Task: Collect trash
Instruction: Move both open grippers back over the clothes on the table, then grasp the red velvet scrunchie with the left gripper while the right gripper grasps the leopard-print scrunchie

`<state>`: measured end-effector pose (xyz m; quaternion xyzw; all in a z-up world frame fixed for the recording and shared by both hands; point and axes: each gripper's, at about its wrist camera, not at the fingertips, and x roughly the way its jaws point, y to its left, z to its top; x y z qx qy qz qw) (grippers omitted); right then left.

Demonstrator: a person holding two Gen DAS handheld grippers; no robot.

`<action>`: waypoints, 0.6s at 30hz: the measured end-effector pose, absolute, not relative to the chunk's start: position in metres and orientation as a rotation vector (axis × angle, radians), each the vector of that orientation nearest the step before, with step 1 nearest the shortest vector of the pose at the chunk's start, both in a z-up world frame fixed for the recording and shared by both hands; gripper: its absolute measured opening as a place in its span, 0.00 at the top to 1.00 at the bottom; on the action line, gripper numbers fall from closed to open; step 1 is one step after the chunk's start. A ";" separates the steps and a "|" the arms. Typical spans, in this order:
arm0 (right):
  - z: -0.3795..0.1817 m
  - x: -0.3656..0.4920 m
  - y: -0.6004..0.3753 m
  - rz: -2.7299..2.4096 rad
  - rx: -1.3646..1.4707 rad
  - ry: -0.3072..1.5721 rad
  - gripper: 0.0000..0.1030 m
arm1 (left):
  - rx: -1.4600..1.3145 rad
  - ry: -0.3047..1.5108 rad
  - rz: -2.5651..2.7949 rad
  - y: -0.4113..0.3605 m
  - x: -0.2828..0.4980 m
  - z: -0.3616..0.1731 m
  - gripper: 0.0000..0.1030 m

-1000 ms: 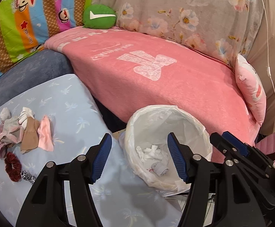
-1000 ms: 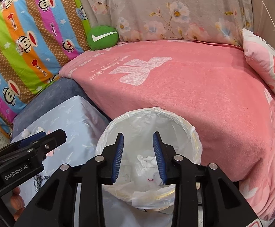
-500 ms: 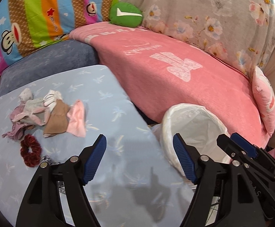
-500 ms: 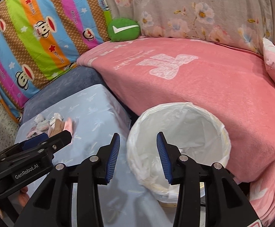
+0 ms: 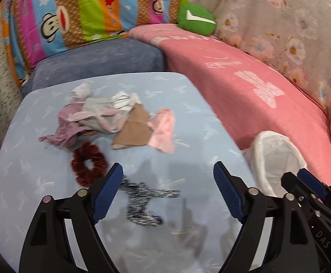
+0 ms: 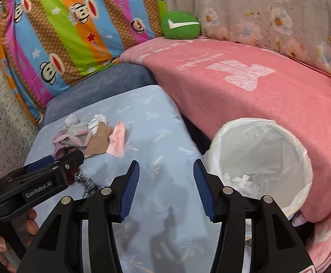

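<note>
A pink blanket (image 5: 245, 95) and green round cushion (image 5: 196, 20) lie beyond the pale blue table (image 5: 188, 118); the white-lined bin (image 6: 263, 159) stands at its right edge; crumpled cloth scraps (image 5: 110, 118), a dark red scrunchie (image 5: 89, 163) and a speckled scrunchie (image 5: 142, 202) lie just ahead of the left gripper (image 5: 167, 195), whose empty jaws have just been opening wide; the right gripper (image 6: 166, 188), also empty, has been opening, about halfway.

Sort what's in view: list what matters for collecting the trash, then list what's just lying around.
For the job:
- white-lined trash bin, crumpled tissue in it
- pile of scraps on the blue table
- red scrunchie and speckled tie, if they count as trash
- left gripper and right gripper, both open, empty

Lying about:
- green cushion
- pink blanket
- striped monkey sheet
</note>
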<state>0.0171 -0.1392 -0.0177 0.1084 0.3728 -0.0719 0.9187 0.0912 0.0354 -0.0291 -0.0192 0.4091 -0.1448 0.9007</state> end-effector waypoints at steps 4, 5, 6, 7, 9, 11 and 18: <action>-0.022 0.026 -0.112 -0.106 0.199 0.785 0.48 | -0.064 0.856 -0.234 0.066 0.097 -0.037 0.20; -0.023 0.028 -0.105 -0.097 0.191 0.789 0.48 | -0.071 0.860 -0.218 0.075 0.099 -0.039 0.20; -0.025 0.031 -0.095 -0.083 0.181 0.796 0.47 | -0.079 0.864 -0.202 0.083 0.101 -0.041 0.20; -0.027 0.032 -0.090 -0.075 0.175 0.800 0.47 | -0.085 0.868 -0.192 0.088 0.102 -0.042 0.20; -0.031 0.037 -0.076 -0.055 0.166 0.813 0.46 | -0.100 0.879 -0.167 0.103 0.104 -0.046 0.20; -0.035 0.041 -0.064 -0.037 0.160 0.827 0.46 | -0.114 0.891 -0.146 0.114 0.107 -0.051 0.20; -0.051 0.053 -0.029 0.009 0.130 0.871 0.44 | -0.134 0.933 -0.097 0.143 0.117 -0.071 0.20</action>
